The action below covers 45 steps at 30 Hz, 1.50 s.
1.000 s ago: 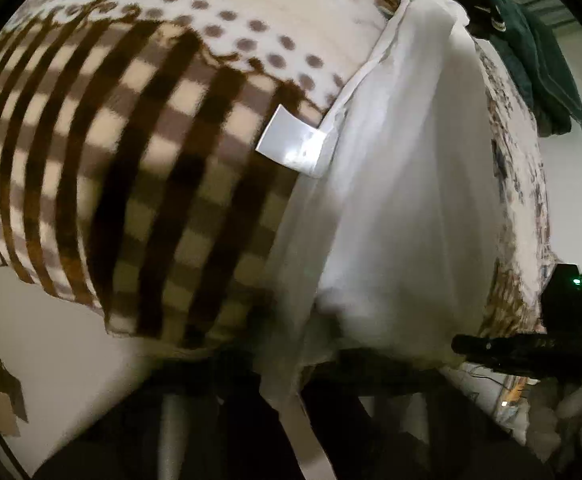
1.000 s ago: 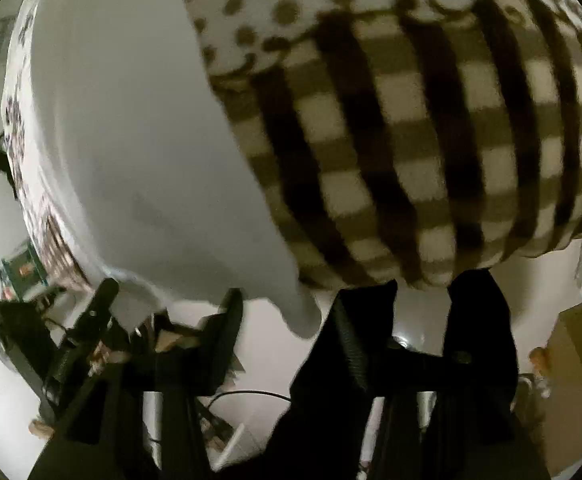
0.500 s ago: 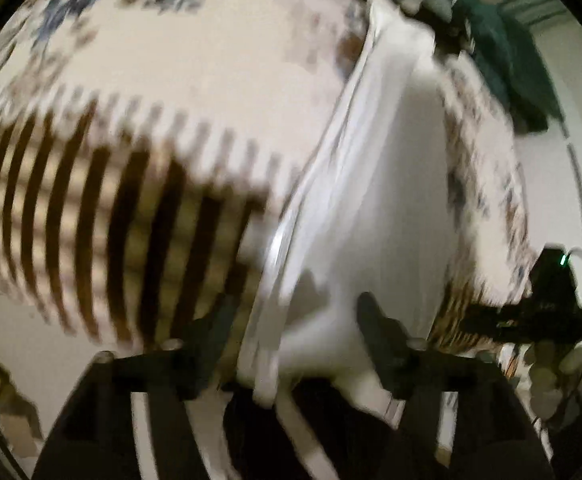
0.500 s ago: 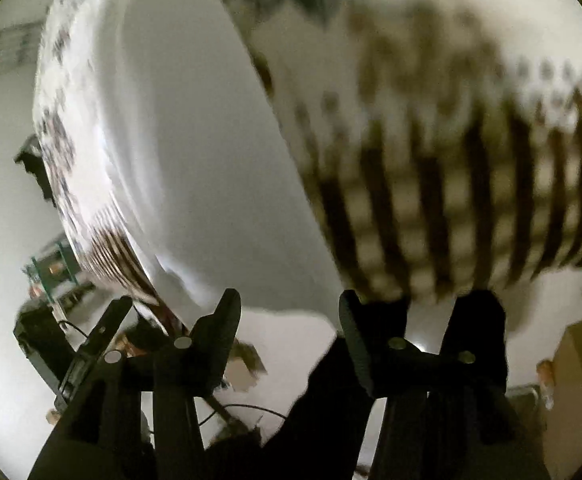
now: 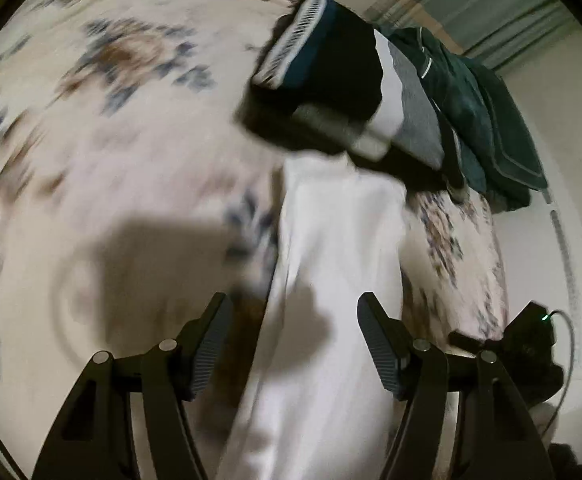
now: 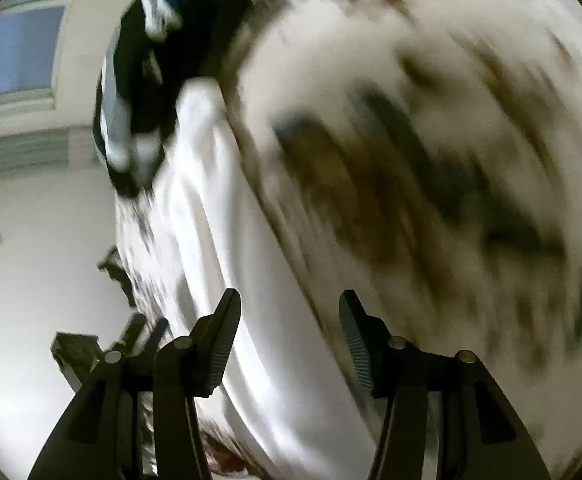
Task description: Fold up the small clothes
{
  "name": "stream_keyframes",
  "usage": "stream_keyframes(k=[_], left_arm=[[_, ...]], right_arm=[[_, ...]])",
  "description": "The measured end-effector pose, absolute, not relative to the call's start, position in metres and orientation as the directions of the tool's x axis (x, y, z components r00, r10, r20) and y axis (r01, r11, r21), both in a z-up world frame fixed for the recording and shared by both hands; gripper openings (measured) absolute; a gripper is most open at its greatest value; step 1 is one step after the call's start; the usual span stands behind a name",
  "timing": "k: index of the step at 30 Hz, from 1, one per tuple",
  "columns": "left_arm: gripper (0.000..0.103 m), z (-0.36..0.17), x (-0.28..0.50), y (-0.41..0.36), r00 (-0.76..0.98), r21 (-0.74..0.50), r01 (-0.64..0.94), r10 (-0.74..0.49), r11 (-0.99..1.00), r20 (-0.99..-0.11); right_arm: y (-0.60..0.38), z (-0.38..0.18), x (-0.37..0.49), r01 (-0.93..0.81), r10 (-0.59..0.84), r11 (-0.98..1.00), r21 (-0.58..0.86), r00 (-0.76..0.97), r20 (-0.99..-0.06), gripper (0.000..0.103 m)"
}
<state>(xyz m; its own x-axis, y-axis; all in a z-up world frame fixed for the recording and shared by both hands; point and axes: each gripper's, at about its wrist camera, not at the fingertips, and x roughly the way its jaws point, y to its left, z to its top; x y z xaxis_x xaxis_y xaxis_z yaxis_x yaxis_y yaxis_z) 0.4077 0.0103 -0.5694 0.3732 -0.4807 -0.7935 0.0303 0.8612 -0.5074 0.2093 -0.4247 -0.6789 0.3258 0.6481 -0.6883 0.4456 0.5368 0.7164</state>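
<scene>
two grippers, both with fingers spread wide and gripping nothing: left gripper (image 5: 293, 334) and right gripper (image 6: 289, 330), each poised over the bed. white garment (image 5: 331, 280) laid out as a long narrow strip on the patterned blanket (image 5: 111, 140), long axis running from the near edge of the bed away toward the far edge, far end just short of the stack of folded clothes (image 5: 331, 76). in the right wrist view, same white garment (image 6: 211, 240) stretched near-to-far close along the bed's left edge, with a thin band of blanket (image 6: 411, 160) showing between it and that edge, far end meeting the dark stack (image 6: 143, 80). stack dark with a white-striped band on top, grey and white layers beneath. dark green clothing (image 5: 487, 120) heaped just beyond the stack toward the far right corner. small black device (image 5: 531, 340) with a green light and a cable past the bed's right edge. no readable writing or label; heavy blur over both views.
</scene>
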Motion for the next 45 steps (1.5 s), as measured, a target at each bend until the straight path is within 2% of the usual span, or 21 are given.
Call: stream_keyframes(k=[2, 5, 7, 9, 17, 18, 19, 20, 21, 22, 31, 35, 36, 37, 38, 39, 44, 45], left_arm=[[0.063, -0.581, 0.435, -0.002, 0.353, -0.484, 0.035, -0.464, 0.874, -0.812], [0.063, -0.600, 0.448, -0.008, 0.301, -0.514, 0.034, -0.499, 0.857, -0.813], [0.063, -0.610, 0.443, -0.009, 0.270, -0.528, 0.032, -0.516, 0.848, -0.813], [0.063, -0.622, 0.441, -0.007, 0.246, -0.553, 0.016, -0.539, 0.833, -0.806], [0.063, -0.625, 0.468, 0.004, 0.376, -0.667, -0.012, -0.615, 0.745, -0.693], [0.058, -0.622, 0.470, 0.005, 0.408, -0.647, -0.004, -0.590, 0.762, -0.697], [0.014, -0.620, 0.472, 0.005, 0.420, -0.625, 0.005, -0.569, 0.781, -0.707], [0.003, -0.621, 0.476, 0.005, 0.409, -0.598, 0.001, -0.546, 0.802, -0.731], [0.003, -0.621, 0.478, 0.007, 0.411, -0.598, -0.004, -0.544, 0.802, -0.732], [0.003, -0.618, 0.478, 0.010, 0.422, -0.599, 0.000, -0.543, 0.801, -0.726], [0.002, -0.625, 0.485, 0.043, 0.395, -0.539, -0.023, -0.488, 0.842, -0.779], [0.008, -0.628, 0.484, 0.048, 0.334, -0.598, -0.022, -0.558, 0.801, -0.760], [0.012, -0.628, 0.481, 0.051, 0.332, -0.616, -0.020, -0.576, 0.787, -0.747], [0.030, -0.627, 0.479, 0.059, 0.337, -0.633, -0.019, -0.591, 0.774, -0.733], [0.052, -0.625, 0.476, 0.064, 0.351, -0.649, -0.017, -0.603, 0.760, -0.716], [0.058, -0.624, 0.475, 0.068, 0.370, -0.662, -0.017, -0.611, 0.749, -0.700], [0.057, -0.632, 0.486, 0.064, 0.385, -0.658, -0.008, -0.605, 0.753, -0.697], [0.057, -0.630, 0.491, 0.056, 0.388, -0.642, -0.002, -0.591, 0.767, -0.707]], right_arm=[[-0.428, -0.688, 0.236, 0.456, 0.679, 0.527, 0.717, 0.280, -0.678, 0.053], [-0.416, -0.698, 0.255, 0.404, 0.752, 0.529, 0.746, 0.185, -0.633, 0.053], [-0.410, -0.707, 0.253, 0.394, 0.781, 0.517, 0.760, 0.146, -0.607, 0.062], [-0.409, -0.720, 0.253, 0.417, 0.808, 0.481, 0.771, 0.130, -0.575, 0.065], [-0.437, -0.724, 0.325, 0.432, 0.779, 0.391, 0.813, 0.315, -0.542, 0.065], [-0.436, -0.721, 0.336, 0.425, 0.772, 0.397, 0.814, 0.325, -0.546, 0.065], [-0.434, -0.718, 0.347, 0.420, 0.766, 0.407, 0.811, 0.327, -0.554, 0.065], [-0.432, -0.717, 0.353, 0.418, 0.760, 0.418, 0.807, 0.326, -0.562, 0.058], [-0.427, -0.714, 0.361, 0.409, 0.759, 0.428, 0.806, 0.322, -0.566, 0.025], [-0.422, -0.710, 0.365, 0.407, 0.745, 0.463, 0.787, 0.302, -0.595, 0.005], [-0.444, -0.682, 0.391, 0.474, 0.548, 0.598, 0.646, 0.347, -0.761, 0.000], [-0.460, -0.680, 0.405, 0.478, 0.630, 0.542, 0.692, 0.314, -0.710, 0.002], [-0.460, -0.678, 0.407, 0.462, 0.651, 0.534, 0.709, 0.310, -0.693, 0.011], [-0.459, -0.674, 0.411, 0.437, 0.672, 0.528, 0.728, 0.310, -0.673, 0.021], [-0.457, -0.671, 0.414, 0.420, 0.677, 0.529, 0.737, 0.315, -0.665, 0.046], [-0.454, -0.669, 0.418, 0.405, 0.680, 0.531, 0.744, 0.321, -0.659, 0.059], [-0.435, -0.673, 0.447, 0.358, 0.702, 0.504, 0.786, 0.361, -0.614, 0.058], [-0.431, -0.673, 0.453, 0.352, 0.695, 0.512, 0.784, 0.367, -0.618, 0.032]])
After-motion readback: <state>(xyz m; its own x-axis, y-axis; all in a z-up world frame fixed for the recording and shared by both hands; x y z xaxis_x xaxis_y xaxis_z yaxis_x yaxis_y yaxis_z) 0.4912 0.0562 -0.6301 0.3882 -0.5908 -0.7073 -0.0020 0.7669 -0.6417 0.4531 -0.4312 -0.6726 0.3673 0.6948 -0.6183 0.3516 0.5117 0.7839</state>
